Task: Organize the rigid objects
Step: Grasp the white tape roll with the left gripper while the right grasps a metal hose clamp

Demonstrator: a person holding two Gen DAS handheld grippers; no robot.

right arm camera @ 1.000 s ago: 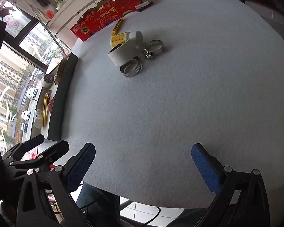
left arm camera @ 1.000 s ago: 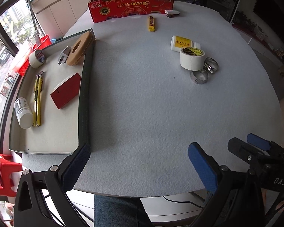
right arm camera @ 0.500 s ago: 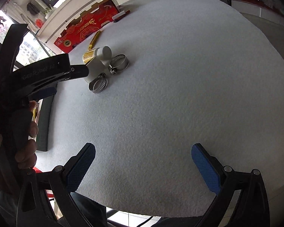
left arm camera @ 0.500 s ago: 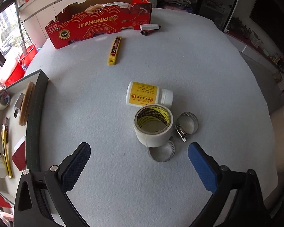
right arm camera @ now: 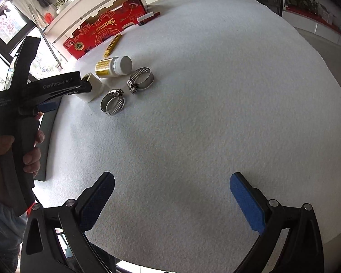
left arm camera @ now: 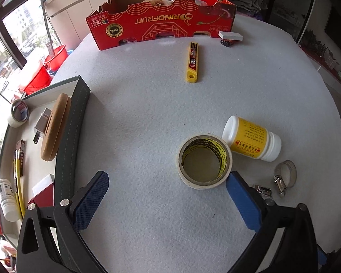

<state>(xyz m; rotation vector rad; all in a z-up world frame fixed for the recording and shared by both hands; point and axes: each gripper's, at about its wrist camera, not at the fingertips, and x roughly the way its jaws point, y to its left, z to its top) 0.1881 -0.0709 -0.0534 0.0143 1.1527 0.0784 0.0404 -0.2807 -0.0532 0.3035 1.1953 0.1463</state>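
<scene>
A white tape roll [left arm camera: 204, 161] stands on end on the grey felt table, touching a yellow-labelled white bottle [left arm camera: 250, 138] that lies on its side. Two metal hose clamps [left arm camera: 285, 175] lie to the right; one is partly hidden behind my right finger. My left gripper [left arm camera: 167, 179] is open just short of the roll, which sits near the right fingertip. A yellow utility knife [left arm camera: 193, 62] lies farther back. My right gripper [right arm camera: 171, 178] is open over bare felt, well short of the clamps [right arm camera: 112, 102], bottle [right arm camera: 114, 67] and roll [right arm camera: 91, 87].
A grey-rimmed tray [left arm camera: 72, 136] at the left holds a tape roll, a wooden disc [left arm camera: 55, 127], a plug, a yellow knife, a white bottle and a red card. A red carton [left arm camera: 161, 22] stands at the back, with a white block [left arm camera: 230, 36] beside it. A hand [right arm camera: 29, 154] grips the left tool.
The left gripper has travelled from the table's near edge forward and right, up to the tape roll. The right gripper has shifted only slightly. Both stay open.
</scene>
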